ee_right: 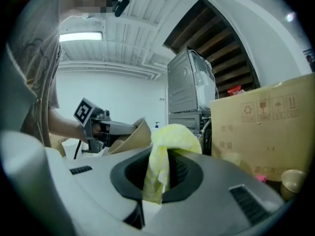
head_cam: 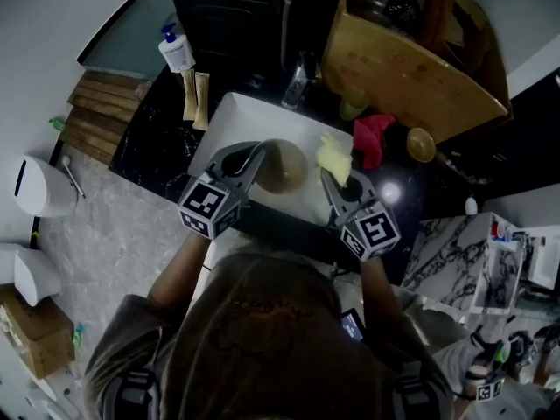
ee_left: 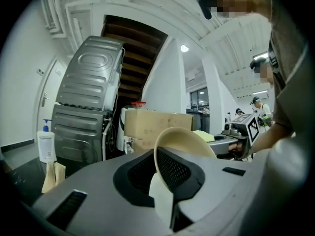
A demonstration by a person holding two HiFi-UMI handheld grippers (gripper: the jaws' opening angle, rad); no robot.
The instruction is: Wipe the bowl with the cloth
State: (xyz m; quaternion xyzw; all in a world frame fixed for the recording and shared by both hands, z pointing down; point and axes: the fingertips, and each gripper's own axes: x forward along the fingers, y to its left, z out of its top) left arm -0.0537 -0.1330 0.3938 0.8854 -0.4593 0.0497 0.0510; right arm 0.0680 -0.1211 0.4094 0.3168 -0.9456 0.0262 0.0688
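Note:
My left gripper [head_cam: 261, 153] is shut on the rim of a tan bowl [head_cam: 282, 166], held tilted over the white sink [head_cam: 229, 112]. In the left gripper view the bowl [ee_left: 184, 141] stands on edge between the jaws of the left gripper [ee_left: 158, 168]. To the right, my right gripper [head_cam: 337, 180] is shut on a yellow cloth [head_cam: 334, 157], a short way from the bowl and not touching it. The right gripper view shows the cloth [ee_right: 167, 146] bunched in the right gripper [ee_right: 157, 178], with the bowl [ee_right: 129, 137] off to the left.
A large cardboard box [head_cam: 411, 55] stands at the back right. A red cloth [head_cam: 372, 138] and a small tan bowl [head_cam: 420, 144] lie on the dark counter beside the sink. A soap pump bottle [head_cam: 178, 51] and a faucet [head_cam: 295, 86] stand behind the sink.

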